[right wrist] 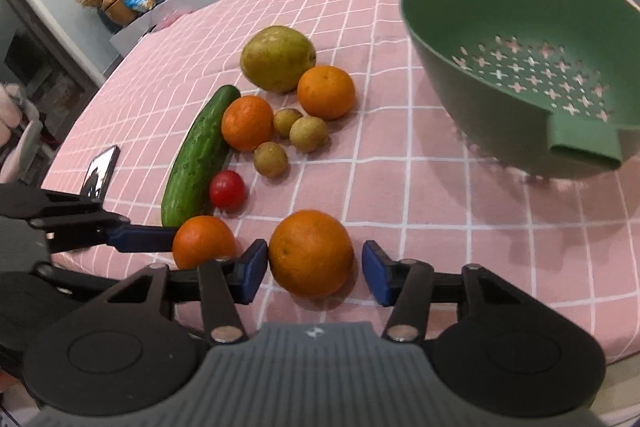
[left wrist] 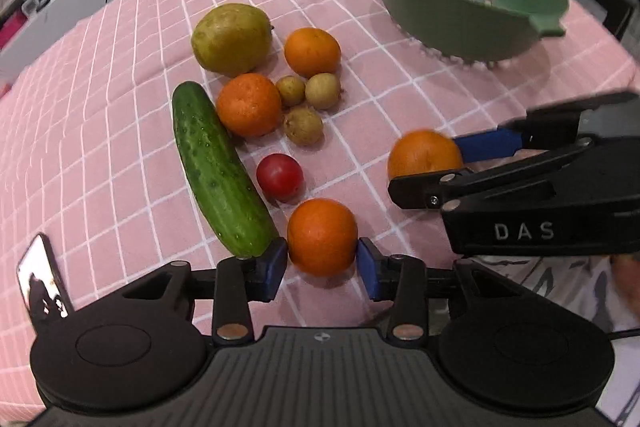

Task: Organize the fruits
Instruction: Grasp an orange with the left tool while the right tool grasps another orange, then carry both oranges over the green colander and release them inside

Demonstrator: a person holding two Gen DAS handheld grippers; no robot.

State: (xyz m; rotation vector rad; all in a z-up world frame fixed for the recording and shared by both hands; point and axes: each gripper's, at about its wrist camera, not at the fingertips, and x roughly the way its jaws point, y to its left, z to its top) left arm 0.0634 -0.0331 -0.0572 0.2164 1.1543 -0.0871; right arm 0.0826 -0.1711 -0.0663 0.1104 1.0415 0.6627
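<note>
On the pink checked cloth, my left gripper (left wrist: 322, 263) has both blue pads against the sides of a near orange (left wrist: 322, 237), next to a cucumber's end (left wrist: 220, 171). My right gripper (right wrist: 314, 269) straddles a second orange (right wrist: 311, 253); its left pad is at the peel and a small gap shows at its right pad. The right gripper (left wrist: 428, 167) reaches in from the right in the left wrist view. Behind lie two more oranges (left wrist: 312, 51), a yellow-green pear-like fruit (left wrist: 232, 39), three small brown fruits (left wrist: 303, 125) and a red tomato (left wrist: 279, 177).
A green colander (right wrist: 460, 67) stands with nothing in it at the back right of the table. A phone (left wrist: 40, 275) lies near the left front edge. A sleeve and part of a hand (left wrist: 628, 275) show at the right. Shelves and clutter stand beyond the table's far edge.
</note>
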